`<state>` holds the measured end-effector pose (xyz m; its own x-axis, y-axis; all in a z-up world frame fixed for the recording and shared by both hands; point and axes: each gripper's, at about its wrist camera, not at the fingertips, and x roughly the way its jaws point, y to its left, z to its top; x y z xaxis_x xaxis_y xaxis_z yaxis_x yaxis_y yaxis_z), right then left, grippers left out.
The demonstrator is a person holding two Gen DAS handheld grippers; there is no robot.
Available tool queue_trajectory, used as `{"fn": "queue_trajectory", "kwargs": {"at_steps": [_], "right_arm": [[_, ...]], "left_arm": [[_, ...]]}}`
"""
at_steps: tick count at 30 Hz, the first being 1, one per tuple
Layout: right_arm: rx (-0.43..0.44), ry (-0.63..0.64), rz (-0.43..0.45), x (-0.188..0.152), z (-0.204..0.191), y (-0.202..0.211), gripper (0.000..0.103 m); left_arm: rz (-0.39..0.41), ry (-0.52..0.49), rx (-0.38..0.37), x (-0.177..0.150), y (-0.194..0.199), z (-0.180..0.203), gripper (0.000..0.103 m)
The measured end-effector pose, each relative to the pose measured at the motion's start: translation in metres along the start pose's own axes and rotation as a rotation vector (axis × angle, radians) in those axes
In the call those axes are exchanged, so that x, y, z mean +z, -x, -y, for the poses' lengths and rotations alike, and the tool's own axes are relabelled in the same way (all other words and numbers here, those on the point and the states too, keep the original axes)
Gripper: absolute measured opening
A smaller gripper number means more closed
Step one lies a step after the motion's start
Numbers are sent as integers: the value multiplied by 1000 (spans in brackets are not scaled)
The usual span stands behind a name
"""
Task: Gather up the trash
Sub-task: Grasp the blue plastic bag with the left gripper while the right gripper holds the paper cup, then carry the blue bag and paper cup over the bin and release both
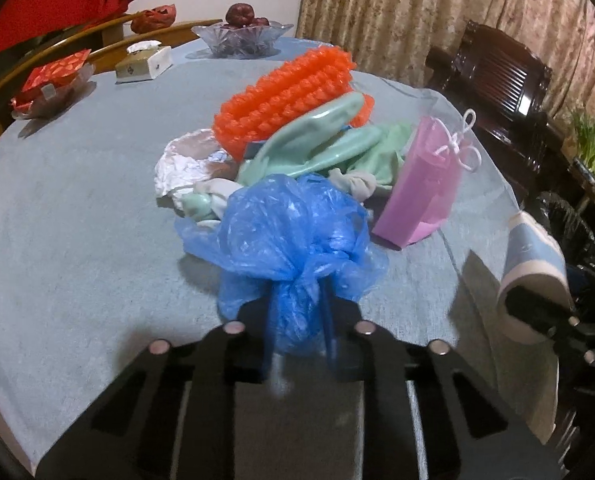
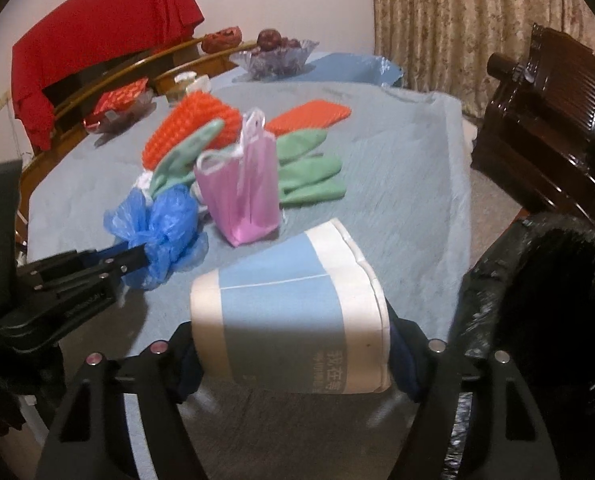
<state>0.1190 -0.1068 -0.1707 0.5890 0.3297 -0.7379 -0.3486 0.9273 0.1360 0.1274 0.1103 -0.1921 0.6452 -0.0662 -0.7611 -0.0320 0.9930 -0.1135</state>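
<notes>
Left jaws clamp one blue bag [image 1: 293,240]; right jaws clamp one paper cup [image 2: 293,312].

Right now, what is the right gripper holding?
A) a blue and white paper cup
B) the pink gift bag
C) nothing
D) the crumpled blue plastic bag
A: in the right wrist view the right gripper has its fingers closed on the sides of the paper cup.

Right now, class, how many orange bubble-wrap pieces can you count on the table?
2. One bulky orange roll sits on top of the trash pile, behind the pink bag; one flat orange sheet lies farther back on the table. More may be hidden under the pile.
</notes>
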Motion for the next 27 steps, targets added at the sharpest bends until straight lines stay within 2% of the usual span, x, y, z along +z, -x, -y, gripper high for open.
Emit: {"fn": "queue_trajectory", "kwargs": {"at_steps": [3, 14, 27], "right_arm": [[0, -2, 26, 5, 0, 10, 73], [-5, -4, 113, 19, 1, 48, 73], [-57, -29, 225, 26, 18, 111, 73]], "left_arm": [[15, -3, 2, 2, 10, 1, 9], [114, -46, -16, 16, 65, 22, 9], [180, -131, -106, 28, 107, 73, 9]]}}
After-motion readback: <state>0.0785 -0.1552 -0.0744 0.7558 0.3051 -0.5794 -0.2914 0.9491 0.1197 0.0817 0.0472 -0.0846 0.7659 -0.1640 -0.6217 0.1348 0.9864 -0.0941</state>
